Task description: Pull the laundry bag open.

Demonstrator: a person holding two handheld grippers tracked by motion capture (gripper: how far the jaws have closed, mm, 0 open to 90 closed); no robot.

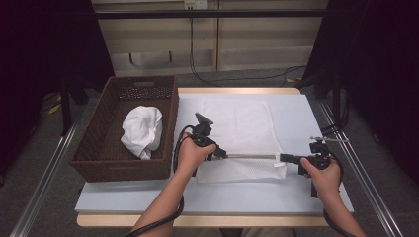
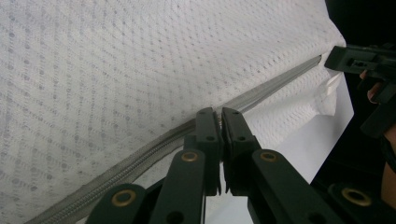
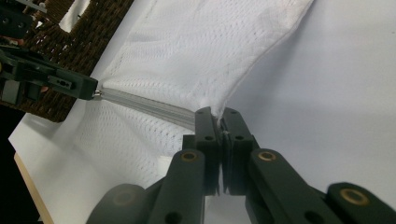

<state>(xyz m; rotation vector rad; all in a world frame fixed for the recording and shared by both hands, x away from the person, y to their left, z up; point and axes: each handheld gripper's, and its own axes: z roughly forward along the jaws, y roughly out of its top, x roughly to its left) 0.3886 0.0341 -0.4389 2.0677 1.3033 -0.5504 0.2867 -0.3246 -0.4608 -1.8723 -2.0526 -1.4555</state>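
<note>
Counter [image 1: 296,197]: a white surface across the centre and lower half of the high view. Woven basket [image 1: 99,153], dark brown, at centre left, holding a crumpled white cloth [image 1: 142,131]. Mesh laundry bag [image 1: 237,123], white and flat, at the centre of the frame just right of the basket; its grey zipper [image 1: 252,156] runs left to right along its lower part, above a narrow strip of mesh.

Left gripper [image 1: 221,154], centre of the high view, at the left end of the zipper: in the left gripper view its fingers [image 2: 208,133] are pressed together on the zipper line, apparently on the slider, though the pull itself is hidden. Right gripper [image 1: 285,158], centre right, at the bag's lower right corner: in the right gripper view its fingers [image 3: 208,128] are closed on the fabric at the zipper's end.

Handling, as a judgement: the bag looks light, soft and limp, so it will bunch and drag rather than resist. A hold is best taken at the stiffer zipper tape and slider, with the opposite end pinned so the line stays taut; the open mesh may snag or stretch under a hard pull
</note>
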